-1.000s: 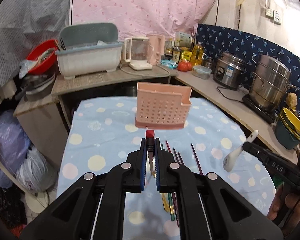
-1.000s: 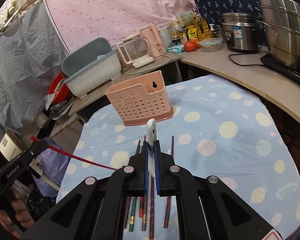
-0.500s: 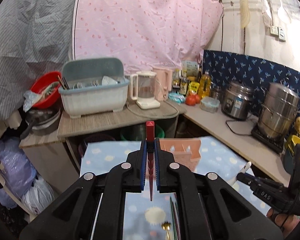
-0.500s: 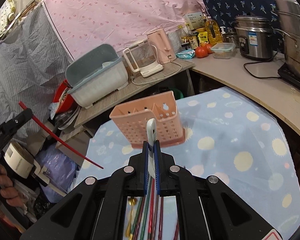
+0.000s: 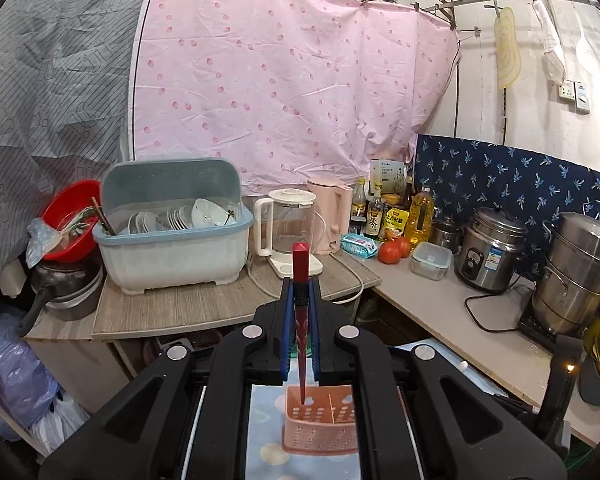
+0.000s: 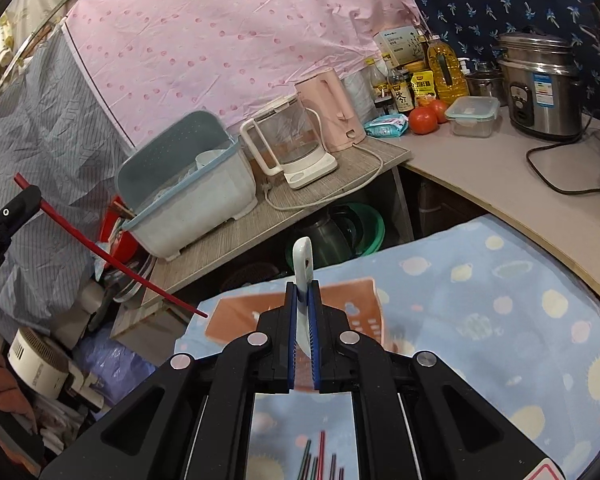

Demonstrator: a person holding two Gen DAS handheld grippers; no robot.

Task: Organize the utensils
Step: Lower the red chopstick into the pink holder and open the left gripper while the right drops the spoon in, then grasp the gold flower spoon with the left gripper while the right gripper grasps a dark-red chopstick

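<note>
Tablecloth: pink caddy; left gripper clamps chopstick, right gripper spoon.

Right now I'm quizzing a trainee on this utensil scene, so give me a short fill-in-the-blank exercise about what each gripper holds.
The left gripper is shut on a ____ chopstick.
The right gripper is shut on a white ____.
The chopstick's tip points down at the pink ____.
Beside the clear kettle stands a ____ kettle.

Missing words: red; spoon; basket; pink
</note>
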